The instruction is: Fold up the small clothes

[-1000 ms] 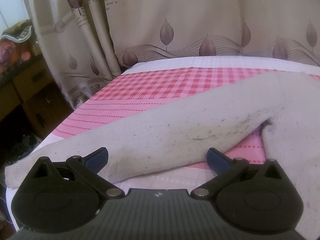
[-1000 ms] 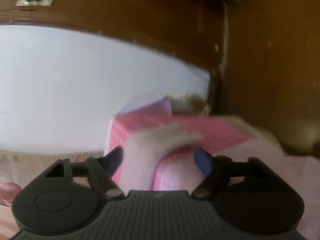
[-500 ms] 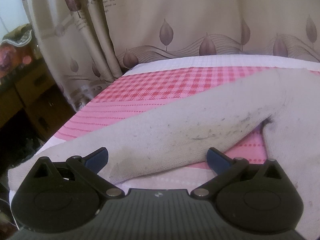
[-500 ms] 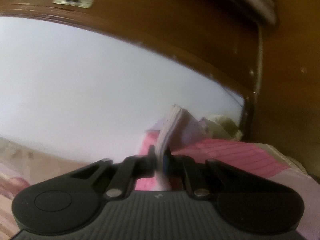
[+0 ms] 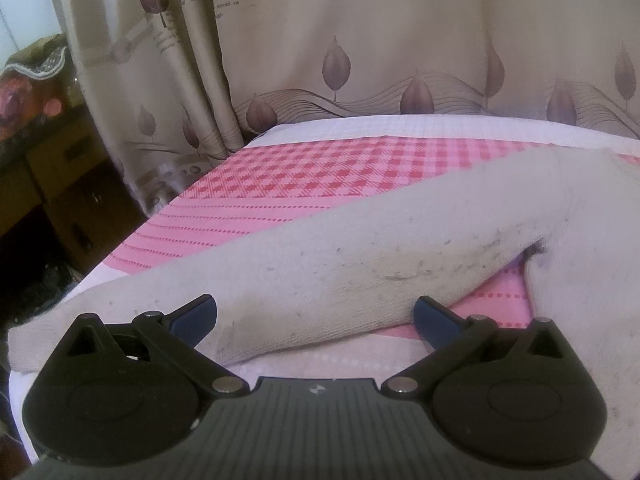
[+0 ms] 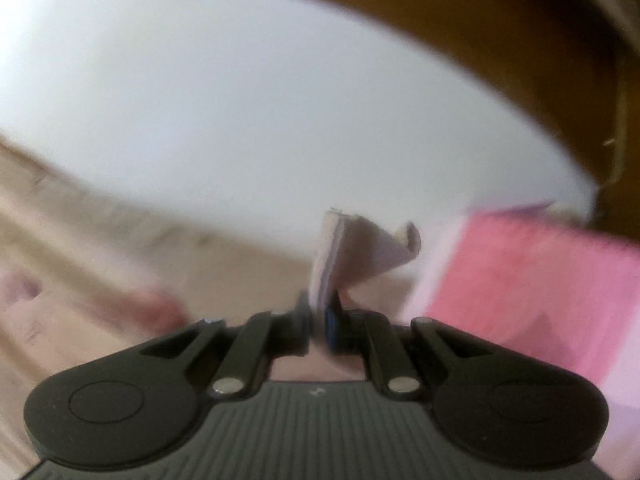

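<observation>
Since a second ago the left wrist view is unchanged: the left gripper (image 5: pixel 314 320) hangs with its blue-tipped jaws spread wide over the long sleeve (image 5: pixel 360 256) of a cream, finely ribbed knit garment, touching nothing. That sleeve lies flat, running from 8 o'clock toward 2 o'clock across the pink-and-red checked cloth (image 5: pixel 320 168) that covers the surface, its weave flecked with dark lint; the garment's body (image 5: pixel 592 280) sits at 3 o'clock. A beige curtain with a mauve leaf print (image 5: pixel 360 52) hangs behind at 12 o'clock.

The right wrist view has changed: a second ago the jaws stood apart around pale fabric, and now the right gripper (image 6: pixel 320 316) is pressed together, pinching a folded edge of pale knit cloth (image 6: pixel 352 248) that stands up in a crumpled peak. The blurred pink cloth (image 6: pixel 540 280) lies at 3 o'clock, a white wall (image 6: pixel 240 100) and brown wooden frame (image 6: pixel 540 40) above.
</observation>
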Demonstrator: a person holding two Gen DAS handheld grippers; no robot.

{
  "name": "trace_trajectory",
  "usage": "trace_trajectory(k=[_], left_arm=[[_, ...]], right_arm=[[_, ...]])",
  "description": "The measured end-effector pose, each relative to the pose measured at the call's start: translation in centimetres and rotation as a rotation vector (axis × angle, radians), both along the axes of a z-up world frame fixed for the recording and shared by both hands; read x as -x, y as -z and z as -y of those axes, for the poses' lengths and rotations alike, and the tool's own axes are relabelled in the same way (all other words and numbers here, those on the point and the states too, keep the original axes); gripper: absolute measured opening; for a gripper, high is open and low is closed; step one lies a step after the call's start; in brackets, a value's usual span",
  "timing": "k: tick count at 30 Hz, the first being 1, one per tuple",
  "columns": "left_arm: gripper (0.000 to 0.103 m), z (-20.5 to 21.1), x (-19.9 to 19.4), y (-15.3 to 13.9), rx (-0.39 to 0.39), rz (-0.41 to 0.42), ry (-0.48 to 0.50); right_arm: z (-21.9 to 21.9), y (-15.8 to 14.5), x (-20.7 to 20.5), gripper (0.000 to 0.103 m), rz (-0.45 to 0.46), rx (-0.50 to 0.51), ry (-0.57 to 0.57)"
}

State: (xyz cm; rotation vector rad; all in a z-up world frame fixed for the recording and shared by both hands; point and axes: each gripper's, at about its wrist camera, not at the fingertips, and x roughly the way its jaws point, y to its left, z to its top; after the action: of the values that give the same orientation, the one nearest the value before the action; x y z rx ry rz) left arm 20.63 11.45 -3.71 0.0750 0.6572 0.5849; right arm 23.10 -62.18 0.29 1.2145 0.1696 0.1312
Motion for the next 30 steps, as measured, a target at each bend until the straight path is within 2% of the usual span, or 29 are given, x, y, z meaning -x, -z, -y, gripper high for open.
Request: trace_trajectory(k=[4,8,13,17,19,21,24,25,27,28,29,30], left_arm=[[0.103,0.0,0.1,0.0,-0.002,0.007,-0.004],[0.103,-0.4,0.3,-0.1,0.015,0.028,-0.009],[0.103,-1.4,0.7,-0.2,0.077,0.054,-0.023],[0.103,-2.3,1.1,-0.3,0.141,0.087,-0.047],[0.103,-2.9,1.4,-0.3,0.178,0.106,-0.062],[0.103,-3.5,1.6,-0.3,0.218,0.120,-0.070],[0.103,-4.4,2.1,-0.2,0.272,0.156,-0.082],[0.103,-4.5,2.2,-0.2,0.283,0.168,-0.083],[0.103,-4.6,2.4,-0.2,0.291,0.180,-0.081],[0.103,-4.6,2.4,-0.2,0.293,0.182,-0.081],[0.103,-4.6,2.4,-0.2,0.293,0.182,-0.081],[0.103,-4.5,2.3,-0.2,0.293,0.181,-0.081]], right_arm=[[-7.8,-2.7,-0.6,0.008,0.067,-0.048,-0.117],[-17.1,-3.7,-1.9,0.008,0.122,-0.108,-0.260],[-30.1,-2.3,-4.1,0.008,0.083,-0.120,-0.441],[-38.6,0.4,-5.0,0.008,-0.006,-0.069,-0.528],[-42.6,1.5,-5.2,0.008,-0.057,0.041,-0.552],[-45.8,2.9,-5.2,0.008,-0.092,0.091,-0.596],[-50.1,3.9,-4.7,0.011,-0.130,0.280,-0.632],[-51.1,4.1,-4.6,0.016,-0.128,0.321,-0.657],[-53.0,4.2,-4.0,0.037,-0.140,0.424,-0.714],[-53.5,3.8,-3.4,0.055,-0.134,0.467,-0.733],[-53.5,3.4,-2.6,0.068,-0.110,0.508,-0.737],[-53.2,2.8,-1.4,0.071,-0.073,0.560,-0.725]])
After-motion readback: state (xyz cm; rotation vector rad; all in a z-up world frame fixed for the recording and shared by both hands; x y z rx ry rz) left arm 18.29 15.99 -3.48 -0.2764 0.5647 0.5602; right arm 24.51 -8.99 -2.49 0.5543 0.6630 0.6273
